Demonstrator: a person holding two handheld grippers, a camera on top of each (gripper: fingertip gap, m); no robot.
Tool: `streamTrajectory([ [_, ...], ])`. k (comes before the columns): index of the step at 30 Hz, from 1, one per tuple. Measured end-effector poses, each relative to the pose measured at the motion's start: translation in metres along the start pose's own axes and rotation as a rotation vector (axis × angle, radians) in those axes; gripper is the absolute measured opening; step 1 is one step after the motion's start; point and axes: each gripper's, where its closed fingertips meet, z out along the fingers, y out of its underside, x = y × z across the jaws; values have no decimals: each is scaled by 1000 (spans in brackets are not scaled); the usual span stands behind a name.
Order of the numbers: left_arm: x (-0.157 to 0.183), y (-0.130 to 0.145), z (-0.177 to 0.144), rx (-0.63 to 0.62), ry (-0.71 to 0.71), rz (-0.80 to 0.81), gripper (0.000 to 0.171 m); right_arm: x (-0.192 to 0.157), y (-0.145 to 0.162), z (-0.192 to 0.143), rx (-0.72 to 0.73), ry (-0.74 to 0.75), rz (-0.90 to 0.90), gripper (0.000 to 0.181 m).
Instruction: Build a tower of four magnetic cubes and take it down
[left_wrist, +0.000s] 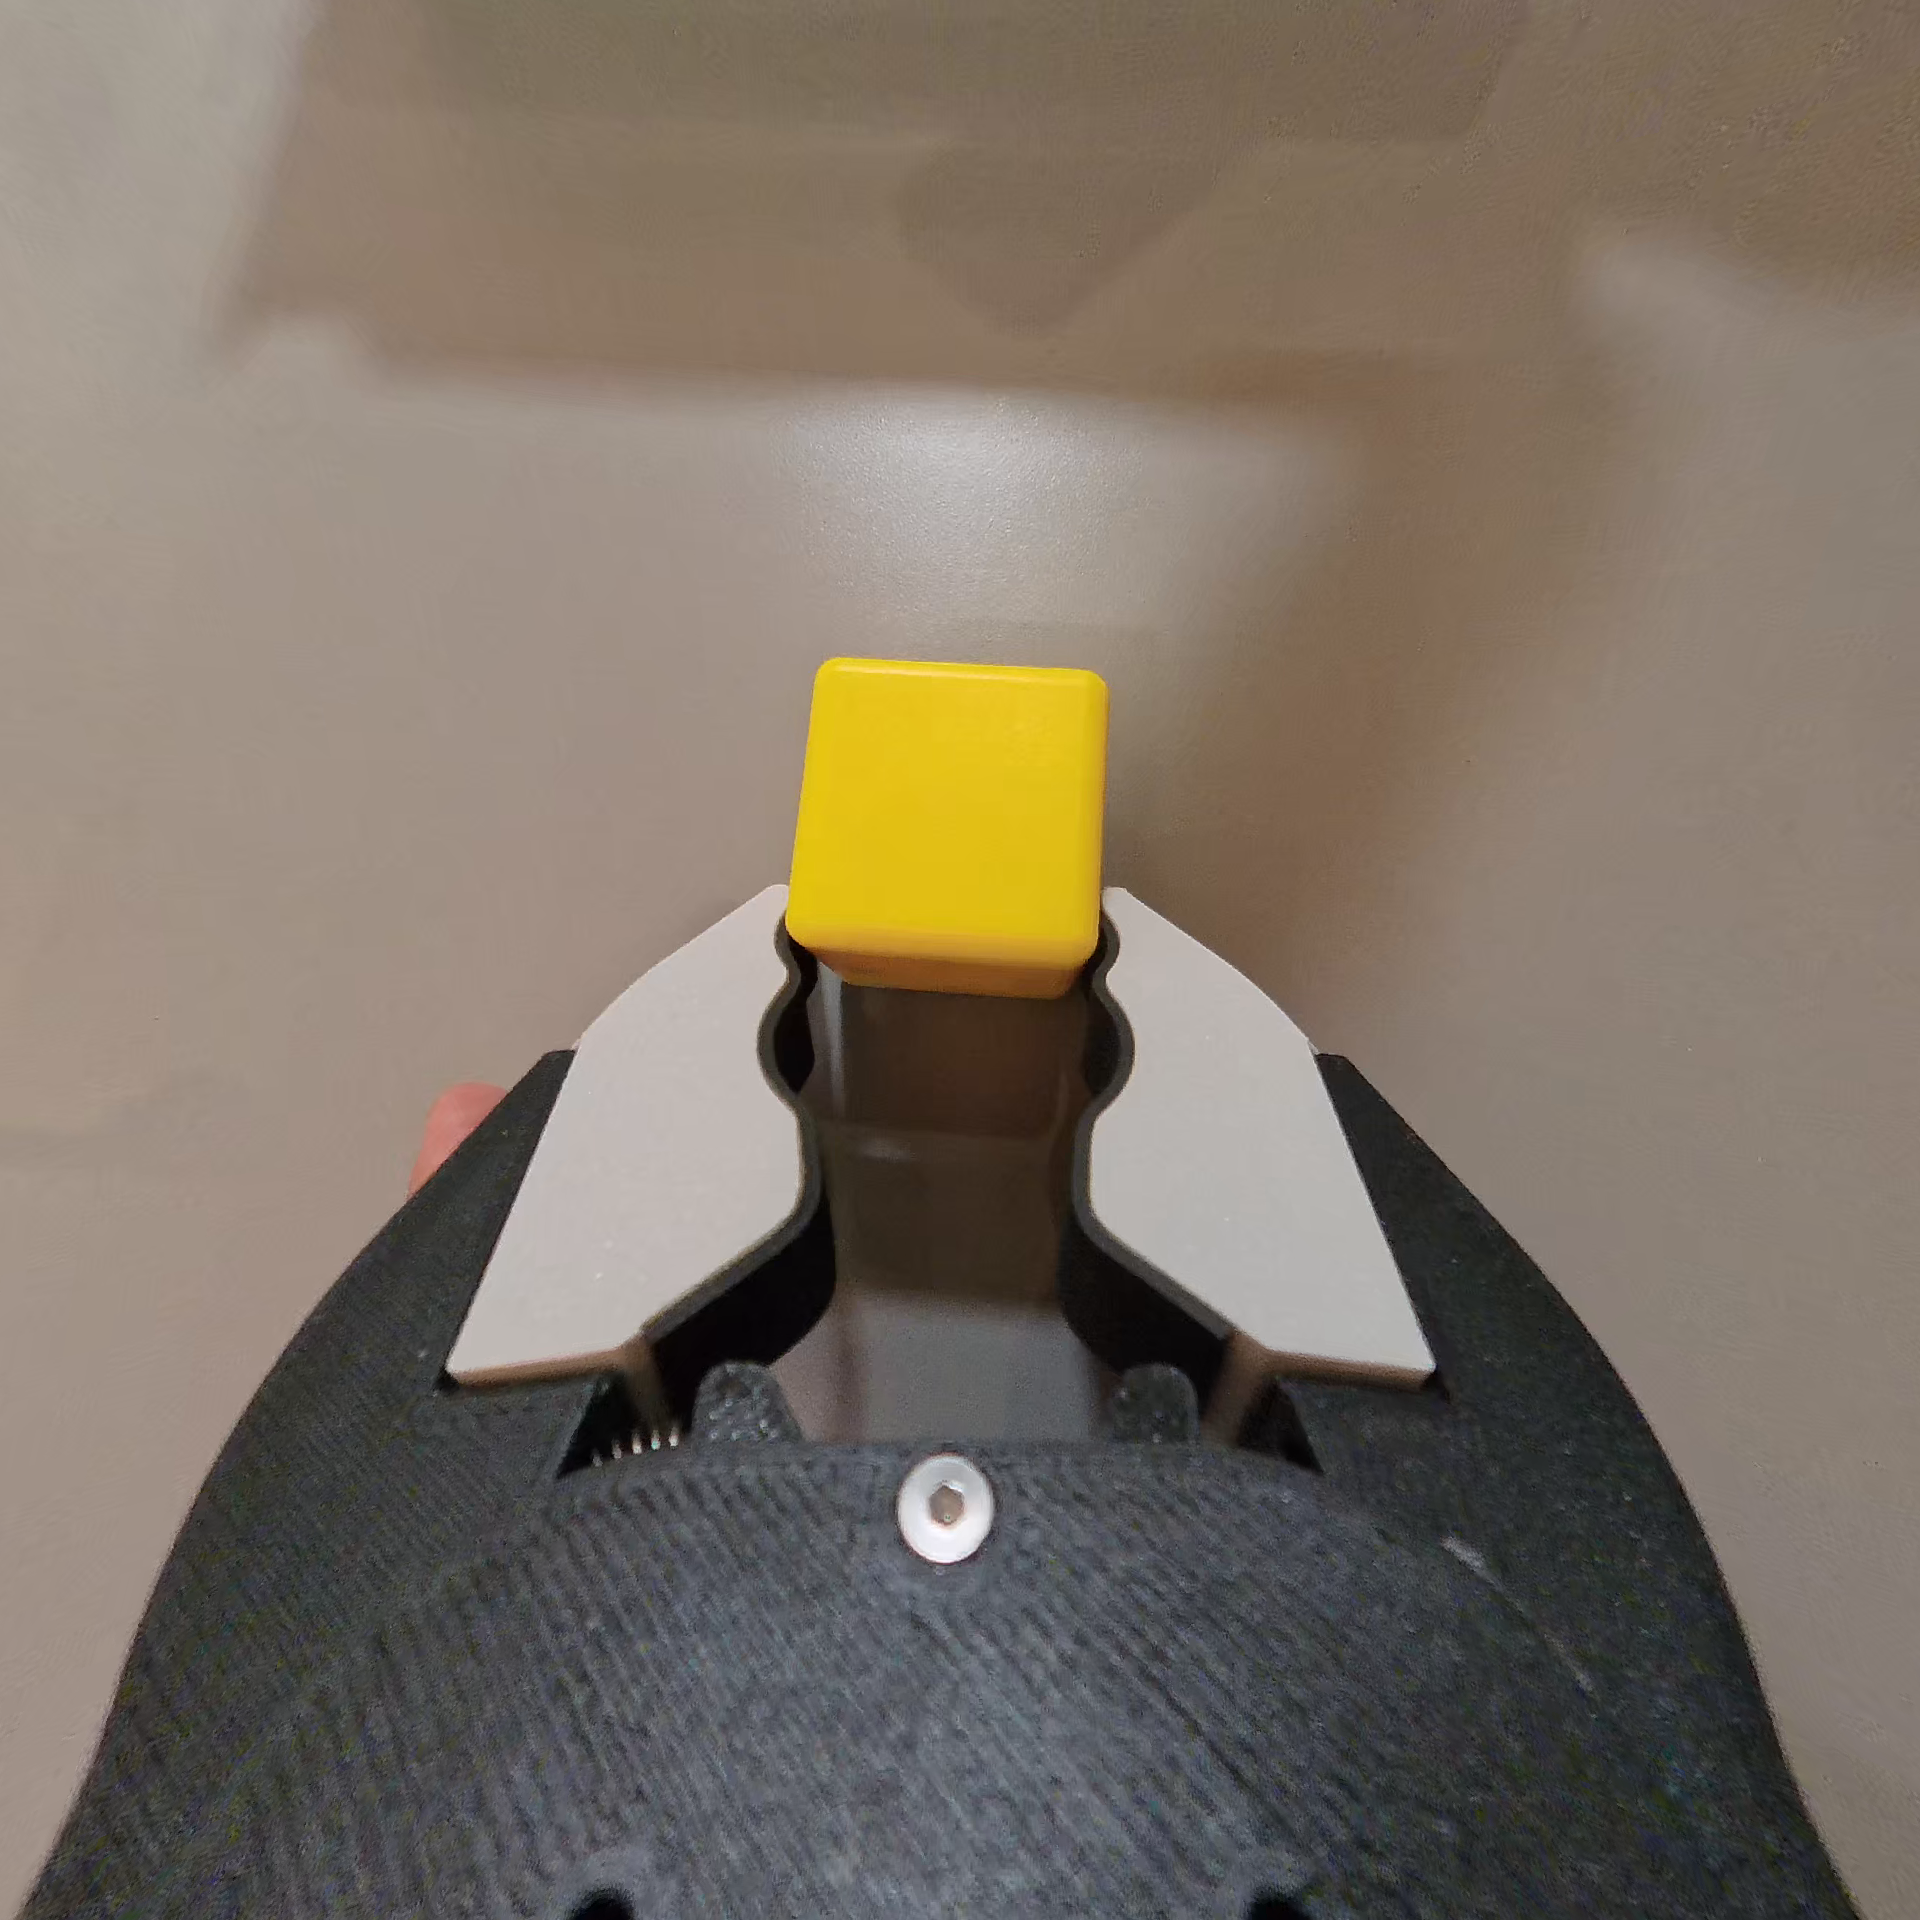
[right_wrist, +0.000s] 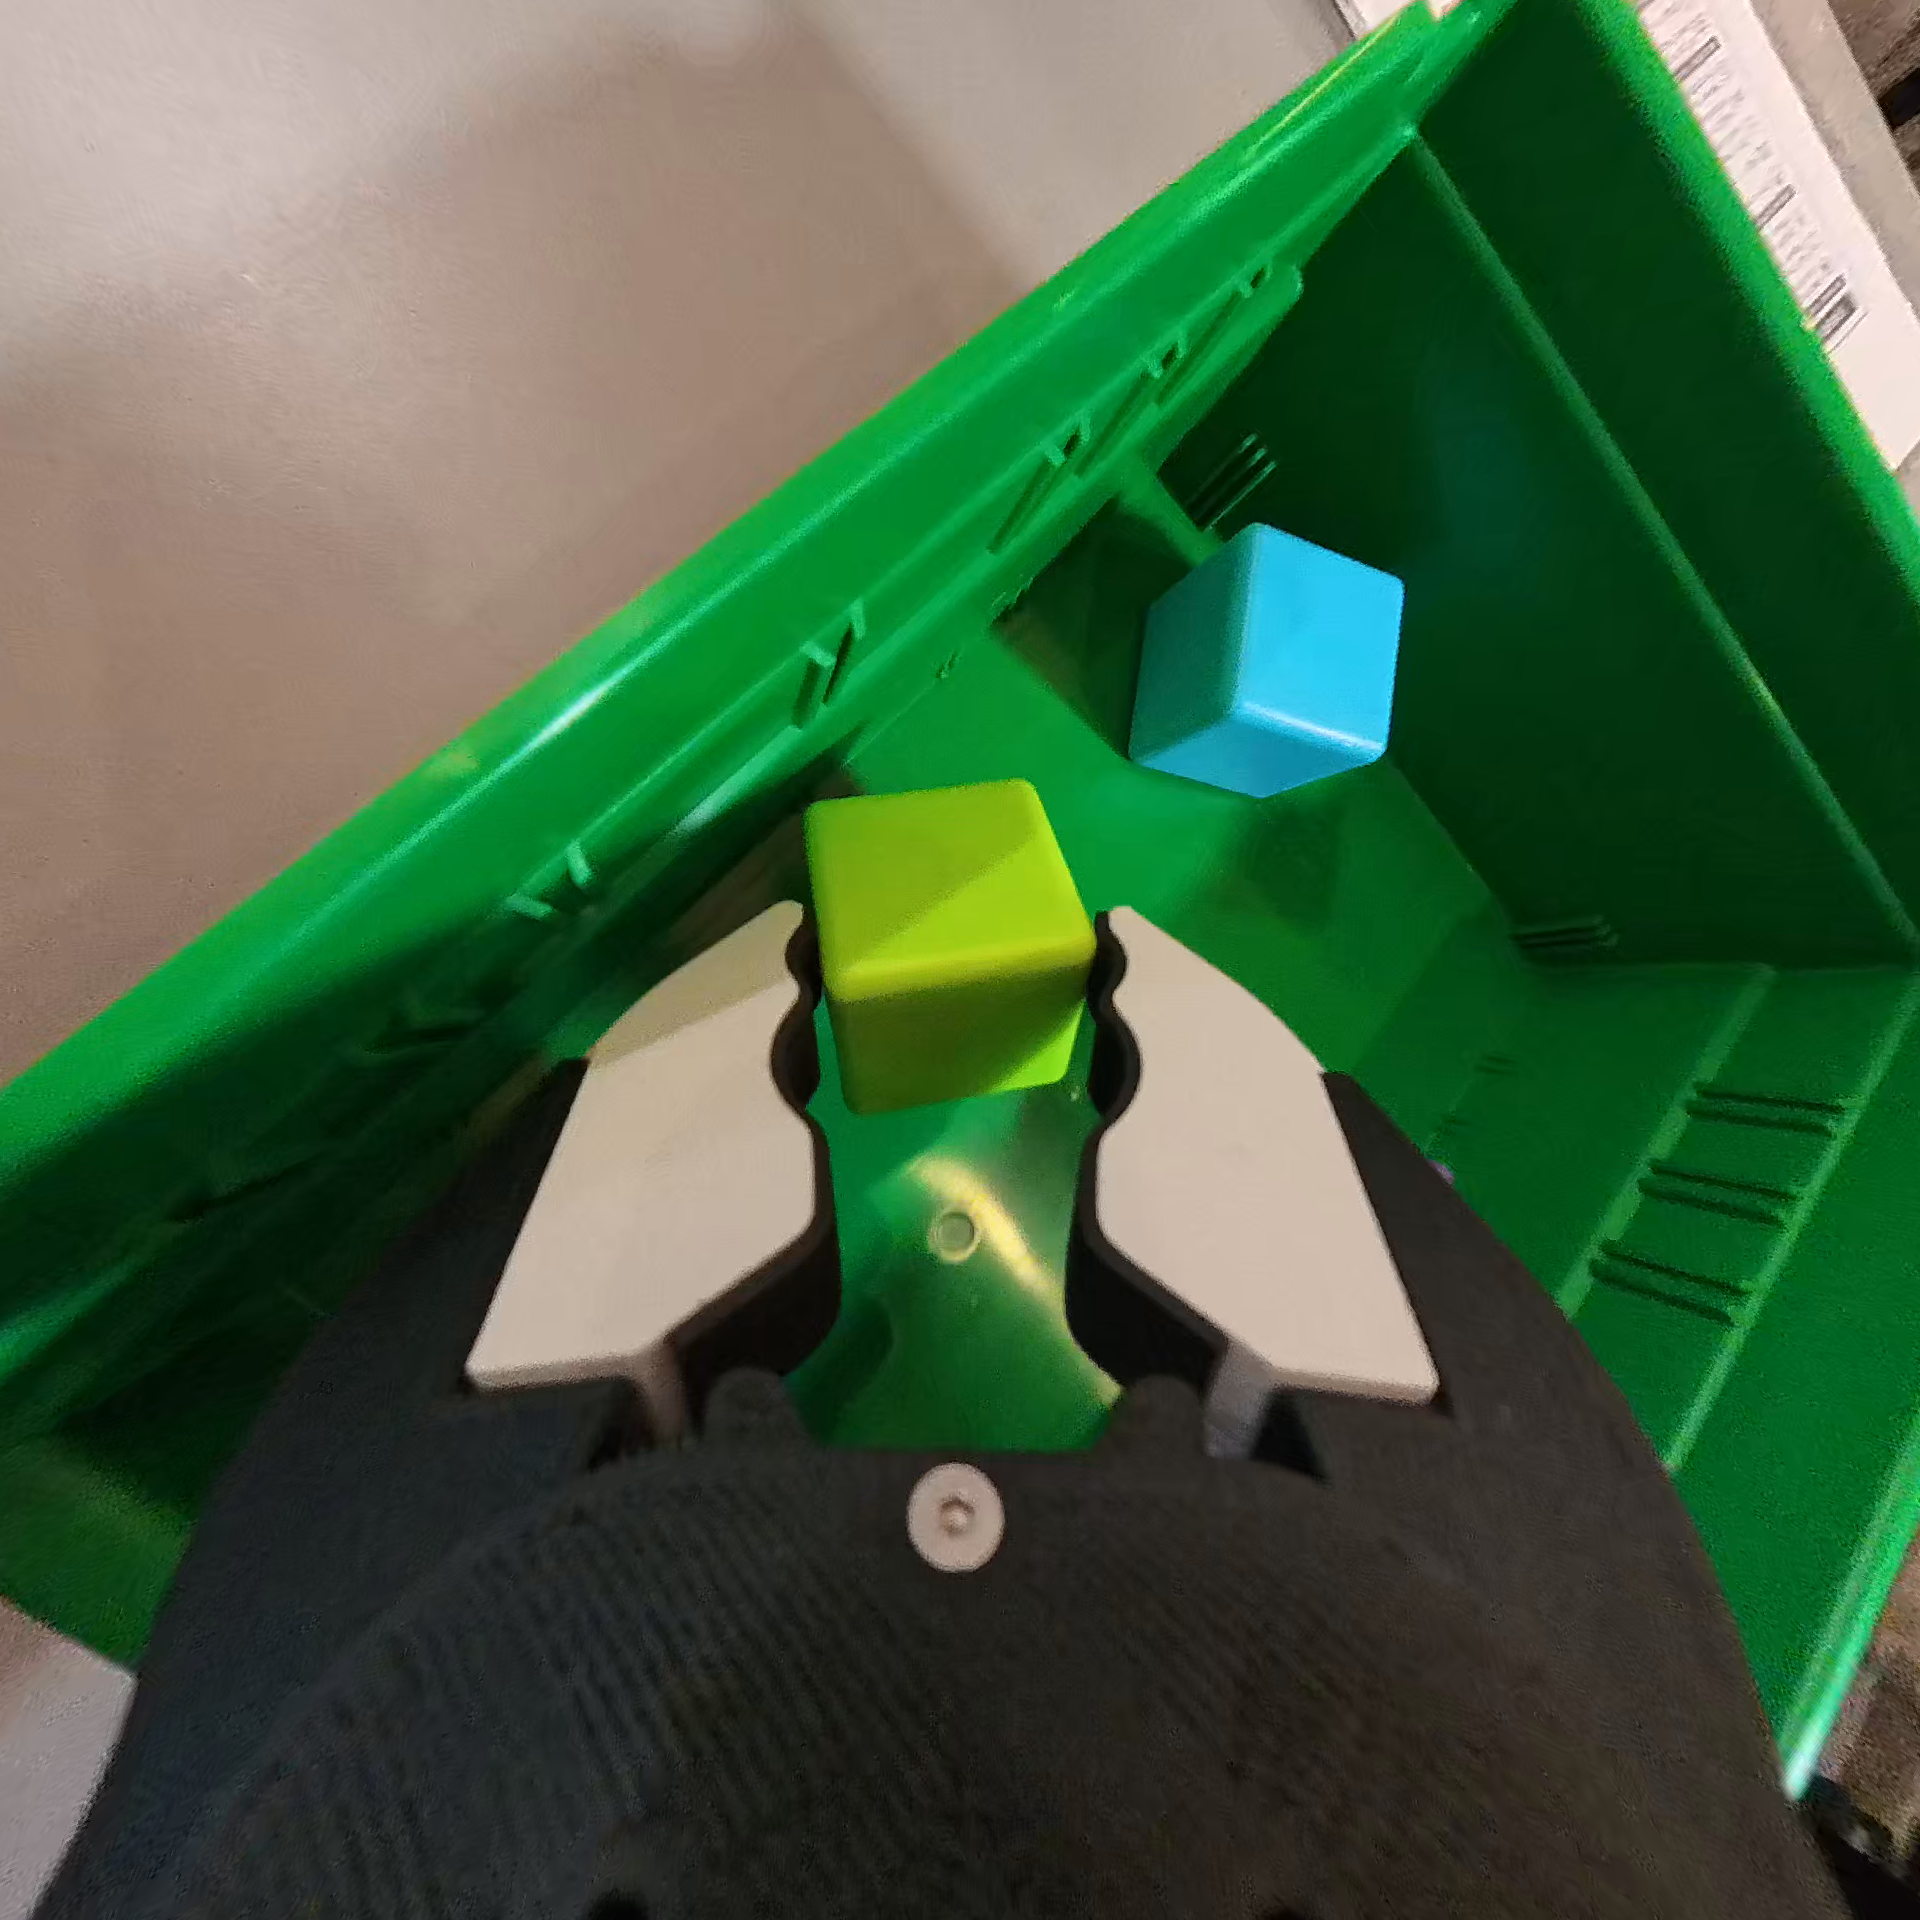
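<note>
In the left wrist view my left gripper (left_wrist: 943, 940) is shut on a yellow cube (left_wrist: 945, 816), pinched between the tips of the grey fingers (left_wrist: 665, 1143) above a plain beige surface (left_wrist: 416, 623). In the right wrist view my right gripper (right_wrist: 951, 982) is shut on a lime-green cube (right_wrist: 945, 940), held inside a green plastic bin (right_wrist: 1621, 665). A light blue cube (right_wrist: 1262, 660) lies on the bin floor, beyond the gripper and to the right, near the bin's far wall.
The bin's ribbed left rim (right_wrist: 623, 748) runs diagonally just left of the right gripper. A white printed sheet (right_wrist: 1766, 156) lies past the bin at the top right. A person's fingertip (left_wrist: 452, 1127) shows at the left gripper's edge. The left gripper's tips are roughly 30 cm from the right gripper's.
</note>
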Motion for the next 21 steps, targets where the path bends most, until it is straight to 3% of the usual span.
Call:
streamTrajectory([
  [16, 0, 0, 0, -3, 5, -7, 50, 3, -3, 7, 27, 66, 3, 50],
  [21, 0, 0, 0, -3, 5, -6, 50, 5, 1, 3, 19, 56, 33, 58],
])
